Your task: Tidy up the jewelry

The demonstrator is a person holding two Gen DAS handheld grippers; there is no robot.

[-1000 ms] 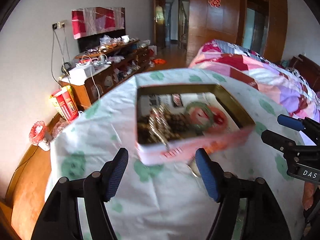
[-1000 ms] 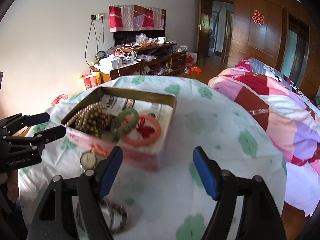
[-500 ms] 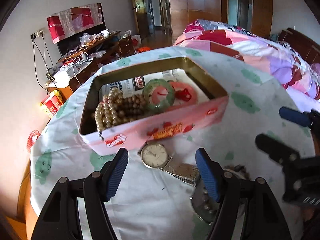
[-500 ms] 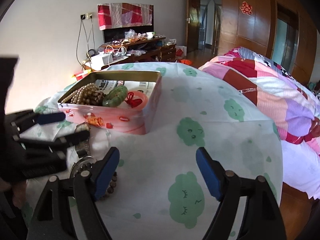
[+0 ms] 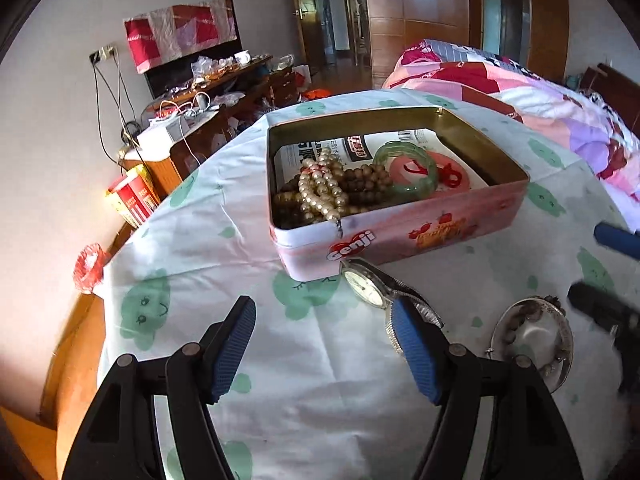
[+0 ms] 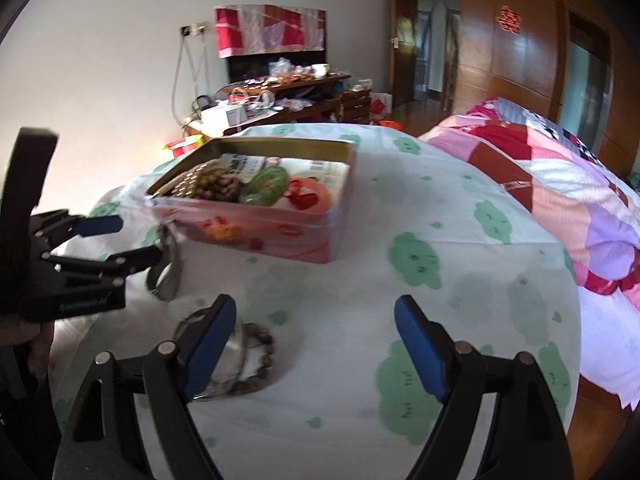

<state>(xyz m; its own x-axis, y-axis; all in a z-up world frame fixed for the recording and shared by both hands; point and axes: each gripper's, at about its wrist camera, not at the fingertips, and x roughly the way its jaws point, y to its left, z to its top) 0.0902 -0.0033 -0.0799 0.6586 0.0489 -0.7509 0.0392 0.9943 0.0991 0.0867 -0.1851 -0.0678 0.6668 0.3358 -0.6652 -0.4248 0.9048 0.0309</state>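
Note:
An open pink tin (image 5: pixel 404 236) on the tablecloth holds a pearl necklace (image 5: pixel 320 194), brown beads (image 5: pixel 370 178), a green bangle (image 5: pixel 404 168) and a pink bangle (image 5: pixel 452 174). A wristwatch (image 5: pixel 366 284) lies just before the tin, by the right finger of my open, empty left gripper (image 5: pixel 322 312). A silver bangle with a bead bracelet (image 5: pixel 532 336) rests further right. In the right wrist view the tin (image 6: pixel 280 236) is ahead to the left. My right gripper (image 6: pixel 316 308) is open and empty, its left finger over the silver bangle (image 6: pixel 236 360).
The table wears a white cloth with green cloud prints (image 6: pixel 416 264). A bed with a pink patchwork quilt (image 6: pixel 560 184) runs along the right. A cluttered wooden cabinet (image 5: pixel 208 112) stands by the far wall. My left gripper (image 6: pixel 128 242) reaches in at the right view's left side.
Both grippers have drawn back from the tin toward the table's near side. The watch and the silver bangle came into the left view. The right jaws stand a little wider.

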